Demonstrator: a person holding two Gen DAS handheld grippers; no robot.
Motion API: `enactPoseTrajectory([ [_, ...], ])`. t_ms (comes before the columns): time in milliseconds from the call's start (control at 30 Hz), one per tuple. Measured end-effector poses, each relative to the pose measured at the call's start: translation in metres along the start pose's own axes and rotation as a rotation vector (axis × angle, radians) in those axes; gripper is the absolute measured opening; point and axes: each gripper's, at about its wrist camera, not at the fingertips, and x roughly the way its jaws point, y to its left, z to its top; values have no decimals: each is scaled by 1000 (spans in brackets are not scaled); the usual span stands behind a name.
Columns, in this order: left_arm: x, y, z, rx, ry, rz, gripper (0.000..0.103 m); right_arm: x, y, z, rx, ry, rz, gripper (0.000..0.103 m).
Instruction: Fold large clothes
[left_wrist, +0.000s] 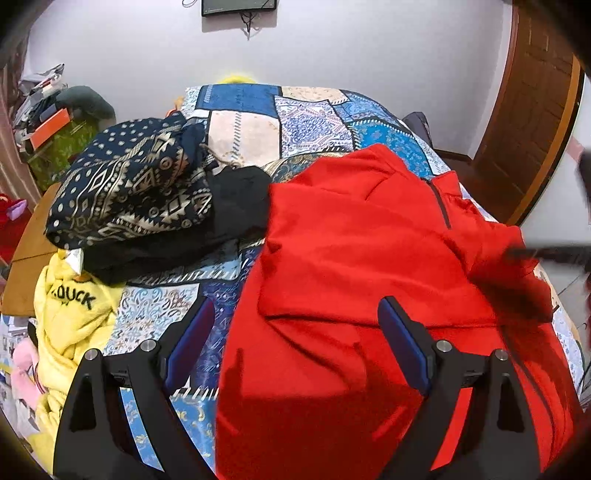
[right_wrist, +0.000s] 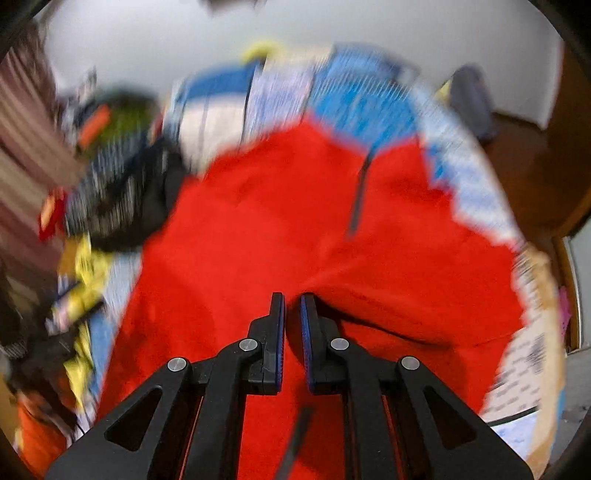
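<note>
A large red garment (left_wrist: 351, 258) with a short dark zipper (left_wrist: 441, 203) lies spread over the patterned blue bedspread (left_wrist: 314, 110). My left gripper (left_wrist: 295, 302) hovers wide open above its left part. One blue pad is over the bedspread, the other over the red cloth, and nothing is between them. My right gripper (right_wrist: 291, 295) is shut on a pinched fold of the red garment (right_wrist: 277, 203), with creases running out from its tips. The right wrist view is blurred by motion. In the left wrist view the right gripper (left_wrist: 550, 254) is a dark smear at the garment's right edge.
A navy cloth with gold patterns (left_wrist: 129, 184) and a black garment (left_wrist: 229, 210) are heaped at the bed's left. A yellow garment printed DUCK (left_wrist: 74, 306) lies below them. A wooden door (left_wrist: 528, 122) stands at the right, and clutter (left_wrist: 48, 122) fills the left corner.
</note>
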Motion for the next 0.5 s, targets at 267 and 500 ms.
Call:
enactPoseTrajectory([
  [267,2,-4,-4,27,24,-5,90,20,12,-17,-105,135,-83,15],
  [500,-3,-43,13,95,-5,-49,90,-31,-6,-25,-134,16,-141,30],
])
